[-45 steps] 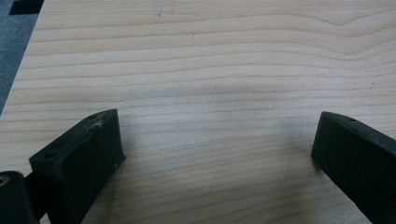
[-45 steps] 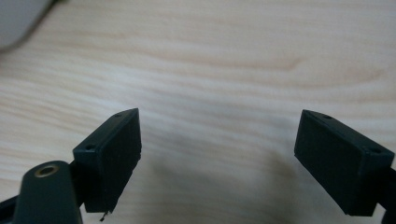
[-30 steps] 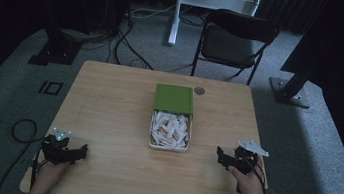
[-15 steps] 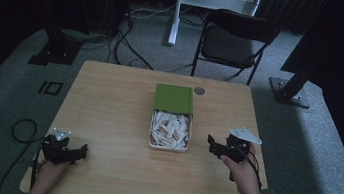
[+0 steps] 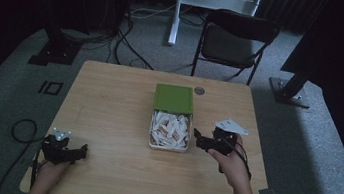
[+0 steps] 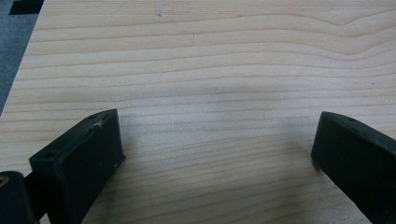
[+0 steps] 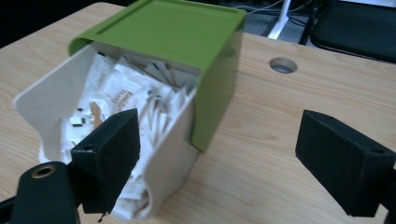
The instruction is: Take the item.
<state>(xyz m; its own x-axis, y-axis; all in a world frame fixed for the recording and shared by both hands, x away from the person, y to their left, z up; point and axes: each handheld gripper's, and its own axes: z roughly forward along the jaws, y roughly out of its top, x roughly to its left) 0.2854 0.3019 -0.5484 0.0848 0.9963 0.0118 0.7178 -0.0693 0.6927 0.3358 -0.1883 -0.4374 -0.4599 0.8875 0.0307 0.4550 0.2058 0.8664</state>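
Green lid half-slid off white box; paper sachets light, floppy — pinch one edge. Right gripper wide, near box; left gripper wide, empty.

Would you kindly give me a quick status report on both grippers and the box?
Left gripper open, low over bare table. Right gripper open, empty, beside the white box of packets. Green lid half slid back. Nothing in the way.

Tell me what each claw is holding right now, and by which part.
Nothing is held. The left claw is open over bare wooden table; the right claw is open beside the white box with green lid.
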